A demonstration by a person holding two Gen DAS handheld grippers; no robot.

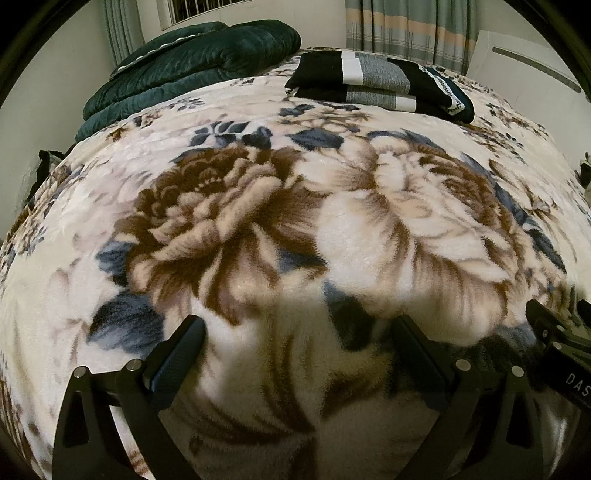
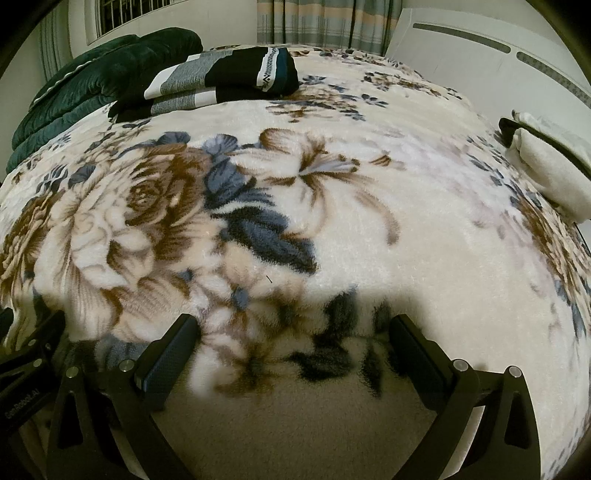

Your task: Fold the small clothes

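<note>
A folded black, grey and white striped garment (image 1: 380,83) lies at the far side of the bed; it also shows in the right wrist view (image 2: 221,81). A pile of white cloth (image 2: 550,173) lies at the bed's right edge. My left gripper (image 1: 299,328) is open and empty, low over the floral blanket (image 1: 258,206). My right gripper (image 2: 293,326) is open and empty, low over the same blanket (image 2: 369,236). The right gripper's body shows at the right edge of the left wrist view (image 1: 557,350).
A dark green quilt (image 1: 184,70) is heaped at the far left of the bed, also in the right wrist view (image 2: 92,85). A white appliance (image 2: 491,66) stands at the far right. Striped curtains (image 1: 410,29) hang behind the bed.
</note>
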